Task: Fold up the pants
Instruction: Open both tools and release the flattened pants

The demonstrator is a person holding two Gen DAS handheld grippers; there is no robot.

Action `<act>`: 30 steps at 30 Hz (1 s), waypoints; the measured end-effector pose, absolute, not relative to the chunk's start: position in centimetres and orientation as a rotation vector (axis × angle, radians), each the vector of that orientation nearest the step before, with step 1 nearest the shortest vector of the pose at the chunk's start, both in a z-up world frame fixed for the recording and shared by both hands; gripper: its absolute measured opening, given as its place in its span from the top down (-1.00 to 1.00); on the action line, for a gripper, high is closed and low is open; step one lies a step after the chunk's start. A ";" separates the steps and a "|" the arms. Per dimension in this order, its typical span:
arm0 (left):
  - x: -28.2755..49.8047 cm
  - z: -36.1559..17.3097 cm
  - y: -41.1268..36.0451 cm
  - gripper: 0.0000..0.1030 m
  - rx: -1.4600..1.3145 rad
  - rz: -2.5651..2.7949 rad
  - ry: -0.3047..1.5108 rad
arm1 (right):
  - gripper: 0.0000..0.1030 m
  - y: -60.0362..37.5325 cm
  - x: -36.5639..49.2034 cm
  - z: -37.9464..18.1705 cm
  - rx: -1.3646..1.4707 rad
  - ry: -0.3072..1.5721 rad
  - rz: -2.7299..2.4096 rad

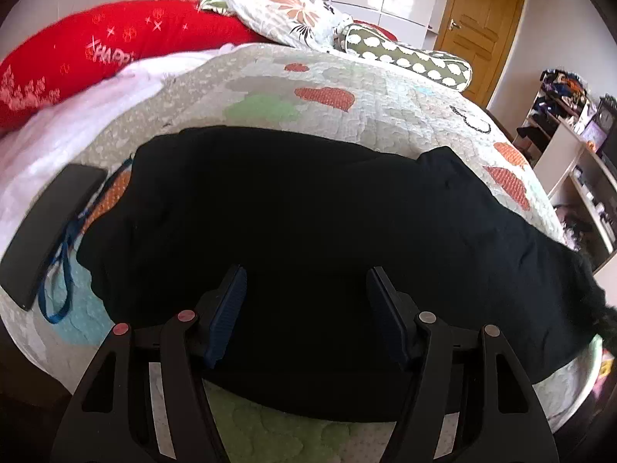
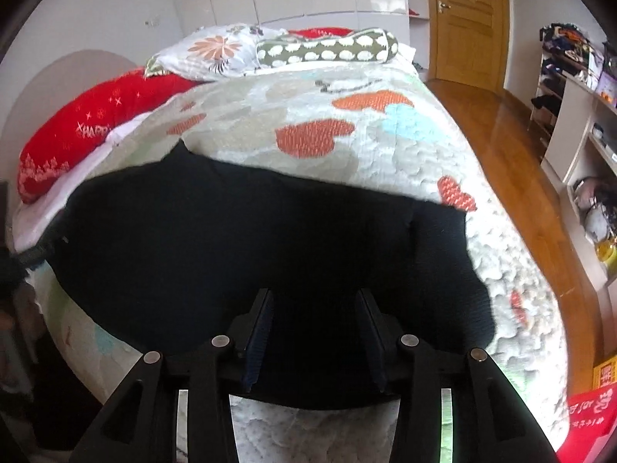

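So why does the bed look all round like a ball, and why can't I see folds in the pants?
Left wrist view: the fisheye lens bends the bed round; the black pants swallow light. Right wrist view: same bulge, blurry quilt edge, shiny glare on the floor.

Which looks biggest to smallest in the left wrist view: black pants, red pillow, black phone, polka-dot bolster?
1. black pants, by far the largest, though they lie closest to the camera.
2. red pillow.
3 and 4. black phone and polka-dot bolster look about alike; the bolster lies farther back, so no ranking between them.
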State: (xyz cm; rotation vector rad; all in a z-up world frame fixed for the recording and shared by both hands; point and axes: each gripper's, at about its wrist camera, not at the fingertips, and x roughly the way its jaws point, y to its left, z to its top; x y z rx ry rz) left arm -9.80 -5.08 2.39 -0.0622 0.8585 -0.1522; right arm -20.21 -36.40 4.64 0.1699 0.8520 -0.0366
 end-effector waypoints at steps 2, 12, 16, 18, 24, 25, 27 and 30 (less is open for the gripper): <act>-9.8 2.6 -5.2 -0.26 -0.068 -0.158 0.863 | 0.18 -36.7 -20.7 5.5 0.166 0.832 -0.048; -10.0 4.2 -7.7 -0.26 -0.047 -0.233 0.840 | 0.17 -39.1 -23.8 7.3 0.212 0.792 -0.094; -10.0 4.3 -8.9 -0.26 -0.033 -0.254 0.838 | 0.17 -39.8 -24.2 7.2 0.216 0.795 -0.114; -10.0 4.4 -9.5 -0.26 -0.024 -0.264 0.835 | 0.17 -40.0 -24.4 7.0 0.226 0.796 -0.125; -9.9 4.5 -11.9 -0.26 0.004 -0.313 0.828 | 0.13 -40.9 -24.8 6.5 0.256 0.813 -0.145; -9.9 4.5 -12.2 -0.26 0.008 -0.320 0.829 | 0.12 -41.2 -25.0 6.4 0.259 0.815 -0.152; -9.9 4.5 -13.2 -0.26 0.019 -0.344 0.830 | 0.10 -41.5 -25.3 6.3 0.266 0.818 -0.161; -9.9 4.4 -14.7 -0.26 0.029 -0.391 0.839 | 0.08 -42.2 -25.8 6.1 0.279 0.825 -0.176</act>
